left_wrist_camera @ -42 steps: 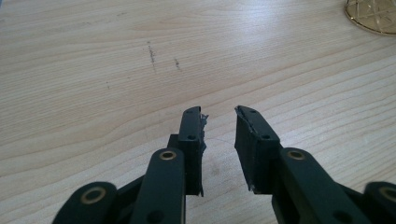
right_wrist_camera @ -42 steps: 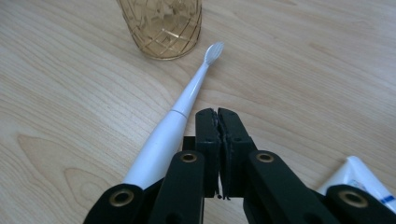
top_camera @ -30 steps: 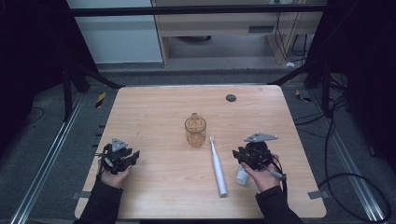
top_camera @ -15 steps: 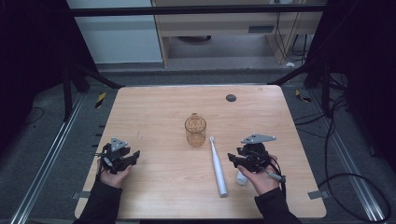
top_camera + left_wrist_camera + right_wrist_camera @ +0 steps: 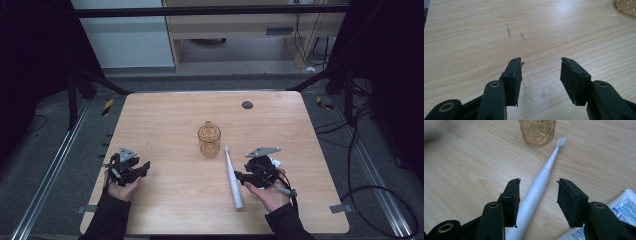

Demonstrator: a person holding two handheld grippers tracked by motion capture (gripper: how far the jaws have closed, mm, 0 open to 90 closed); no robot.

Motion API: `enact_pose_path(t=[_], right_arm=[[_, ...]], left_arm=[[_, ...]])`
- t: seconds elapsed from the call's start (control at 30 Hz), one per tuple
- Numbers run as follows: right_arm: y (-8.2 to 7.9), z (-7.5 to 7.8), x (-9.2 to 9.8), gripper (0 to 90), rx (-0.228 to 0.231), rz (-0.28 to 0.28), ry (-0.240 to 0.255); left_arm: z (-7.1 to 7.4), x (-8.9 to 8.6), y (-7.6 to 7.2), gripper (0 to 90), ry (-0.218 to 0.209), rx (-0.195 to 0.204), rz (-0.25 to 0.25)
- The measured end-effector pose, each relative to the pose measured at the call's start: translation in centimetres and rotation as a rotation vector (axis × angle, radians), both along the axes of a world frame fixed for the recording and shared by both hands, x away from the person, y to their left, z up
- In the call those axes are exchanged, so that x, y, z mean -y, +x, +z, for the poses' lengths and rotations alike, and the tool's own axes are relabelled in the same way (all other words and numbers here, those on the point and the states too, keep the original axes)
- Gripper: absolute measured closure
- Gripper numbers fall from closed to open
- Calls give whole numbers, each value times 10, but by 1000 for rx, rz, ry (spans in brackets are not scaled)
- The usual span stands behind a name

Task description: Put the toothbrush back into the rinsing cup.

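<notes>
Here, the right gripper (image 5: pixel 537 195) is spreading its jaws either side of the long white plastic electric toothbrush (image 5: pixel 536 192), seemingly lining up a grasp; the left gripper (image 5: pixel 540 72) is gaping over bare table.

The left hand (image 5: pixel 121 187) comes in from the lower left, its dark sleeve (image 5: pixel 105 220) at the near edge, and holds the left gripper (image 5: pixel 142 167) low with the jaws pointing right and a little forward. In the left gripper view its jaws stand wide apart with nothing between them. The right hand (image 5: pixel 270 192) holds the right gripper (image 5: pixel 239 176) with the jaws pointing left, also spread wide.
</notes>
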State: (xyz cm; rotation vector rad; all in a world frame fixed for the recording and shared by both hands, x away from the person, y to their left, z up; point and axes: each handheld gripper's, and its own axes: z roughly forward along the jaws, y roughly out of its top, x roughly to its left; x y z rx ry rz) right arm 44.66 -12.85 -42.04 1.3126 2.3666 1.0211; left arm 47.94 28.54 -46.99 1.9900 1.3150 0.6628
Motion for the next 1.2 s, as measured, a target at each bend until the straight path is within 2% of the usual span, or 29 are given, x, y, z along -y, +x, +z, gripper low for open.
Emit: enact_pose_path(t=[0.1, 0.23, 0.4, 0.9, 0.97, 1.2], right_arm=[[1, -3, -3, 524, -12, 0, -12], [4, -11, -10, 519, -52, 4, -45], [9, -15, -16, 516, -61, -3, -71], [34, -29, -30, 542, -139, -29, -90], [35, -29, -32, 544, -139, -31, -95], [46, -35, -40, 556, -158, -68, -139]], left_arm=[[0, 0, 0, 505, 0, 1, 1], [0, 0, 0, 504, 2, 3, 0], [0, 0, 0, 503, 3, 2, 0], [0, -1, 0, 504, 4, 2, -1], [0, -1, 0, 504, 3, 2, -1], [0, -1, 0, 504, 3, 4, -5]])
